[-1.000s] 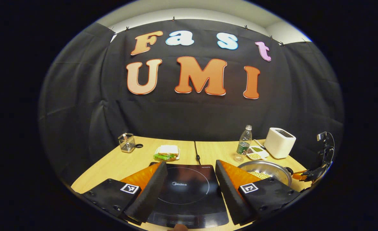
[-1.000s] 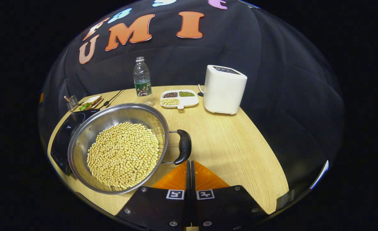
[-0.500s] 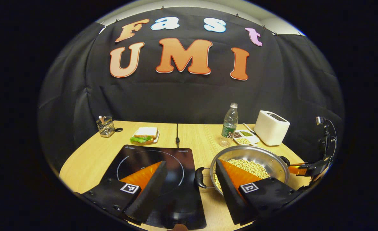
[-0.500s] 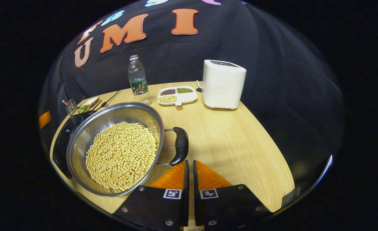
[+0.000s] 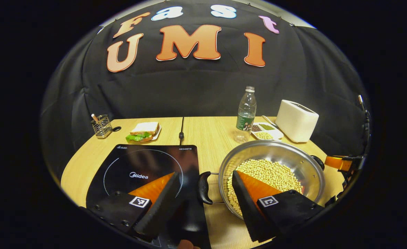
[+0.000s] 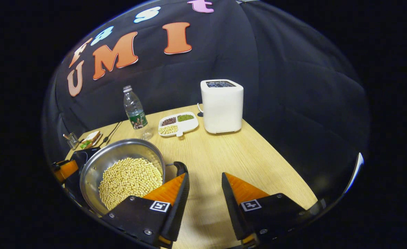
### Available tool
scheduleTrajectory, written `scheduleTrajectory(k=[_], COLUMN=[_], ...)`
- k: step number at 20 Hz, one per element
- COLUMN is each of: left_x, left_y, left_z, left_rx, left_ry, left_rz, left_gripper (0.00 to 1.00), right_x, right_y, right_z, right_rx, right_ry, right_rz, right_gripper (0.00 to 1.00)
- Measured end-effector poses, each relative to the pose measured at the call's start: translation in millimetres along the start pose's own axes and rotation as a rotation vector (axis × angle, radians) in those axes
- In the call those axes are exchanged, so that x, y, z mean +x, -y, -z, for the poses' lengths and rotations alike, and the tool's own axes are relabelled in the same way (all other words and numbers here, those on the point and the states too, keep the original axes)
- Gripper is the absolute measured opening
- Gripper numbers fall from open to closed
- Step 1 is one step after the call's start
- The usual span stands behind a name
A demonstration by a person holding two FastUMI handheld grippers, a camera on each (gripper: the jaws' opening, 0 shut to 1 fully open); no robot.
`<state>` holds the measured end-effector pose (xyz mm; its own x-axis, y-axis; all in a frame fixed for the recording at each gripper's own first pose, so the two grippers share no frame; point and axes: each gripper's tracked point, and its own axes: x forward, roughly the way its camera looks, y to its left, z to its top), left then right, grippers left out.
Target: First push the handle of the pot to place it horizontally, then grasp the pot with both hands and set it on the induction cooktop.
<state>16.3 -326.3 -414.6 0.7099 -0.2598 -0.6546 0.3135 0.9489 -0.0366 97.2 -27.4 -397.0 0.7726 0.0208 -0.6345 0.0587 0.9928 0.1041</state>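
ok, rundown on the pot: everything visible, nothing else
The pot is a wide, shallow, shiny metal pan holding a bed of pale soybeans. It has two dark loop handles on wire brackets: one faces the induction cooktop, the other faces the opposite way. It sits upright on the wooden table beside the cooktop. Neither gripper visibly grips it.

Bright overhead light, sharp focus, strong fisheye bending, dark edges.

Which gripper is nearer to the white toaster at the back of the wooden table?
Right. The right gripper hovers open over the table beside the steel pot of soybeans, on the white toaster side. The left gripper sits across the pot, by the black induction cooktop.
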Motion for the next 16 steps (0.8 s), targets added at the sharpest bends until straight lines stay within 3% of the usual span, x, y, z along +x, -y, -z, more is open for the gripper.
scheduleTrajectory(k=[1,6,10,16], left_x=[4.9,19.8,31.6,45.3], left_y=[0.8,2.8,1.8,10.6], left_z=[2.2,12.8,23.5,31.8], left_rx=[0.001,0.013,0.044,0.084], left_ry=[-0.01,-0.056,-0.11,-0.151], left_rz=[0.0,-0.002,-0.01,0.002], left_gripper=[0.99,0.99,0.99,1.0], right_x=[0.8,14.7,30.0,43.4], right_y=[-7.3,-47.7,-52.8,-47.5], right_z=[-1.4,8.2,16.2,23.5], right_rx=[0.021,0.019,-0.01,-0.023], right_ry=[-0.003,-0.05,-0.088,-0.118], right_rz=[-0.021,-0.115,-0.107,-0.075], right_gripper=[0.67,0.77,0.84,0.81])
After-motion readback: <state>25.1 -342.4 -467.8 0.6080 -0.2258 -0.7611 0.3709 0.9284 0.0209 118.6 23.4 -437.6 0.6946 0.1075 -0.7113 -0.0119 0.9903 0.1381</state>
